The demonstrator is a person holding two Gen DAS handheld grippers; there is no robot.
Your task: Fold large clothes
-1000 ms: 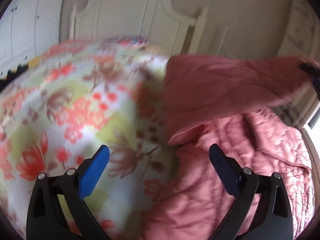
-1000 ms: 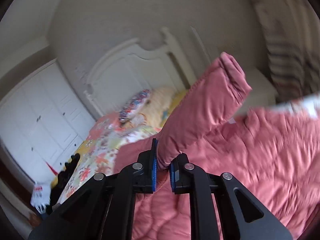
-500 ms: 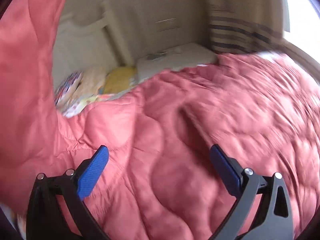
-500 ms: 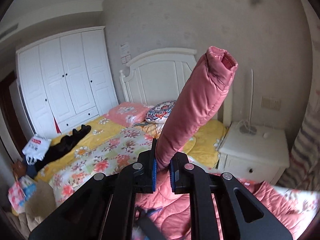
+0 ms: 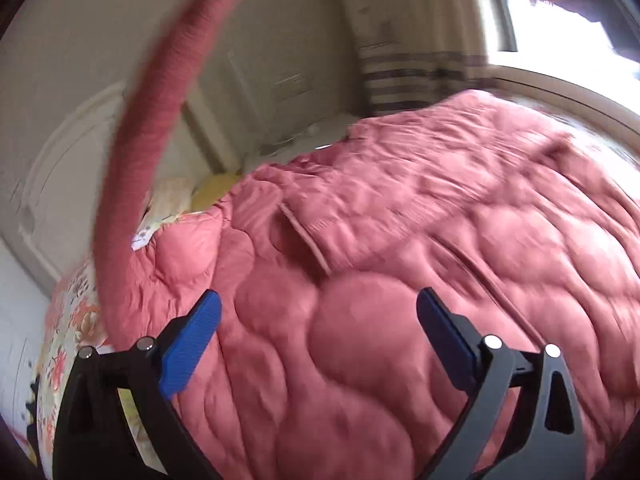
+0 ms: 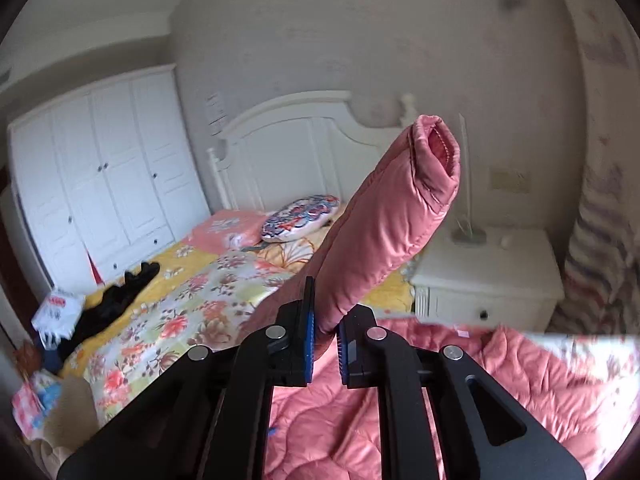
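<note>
The right gripper (image 6: 324, 344) pinches the pink coat's sleeve (image 6: 384, 232), which stands up above the bed (image 6: 176, 312). The left gripper (image 5: 318, 316) hangs wide open over the coat (image 5: 400, 264), holding nothing.

Left gripper (image 5: 316, 320) agape, right gripper (image 6: 324, 344) clamped.

Pink coat (image 5: 400, 280): quilted padded cloth with a slight satin sheen; I see stitched seams at the sleeve (image 6: 384, 232) cuff. Right gripper (image 6: 325, 344): matt black plastic, blue ribbed pads, shiny metal pins (same on left gripper (image 5: 318, 320)). Behind the sleeve, headboard (image 6: 296, 136) looks like smooth white painted wood; floral bedspread (image 6: 180, 320) beside the coat is matt printed cloth.
</note>
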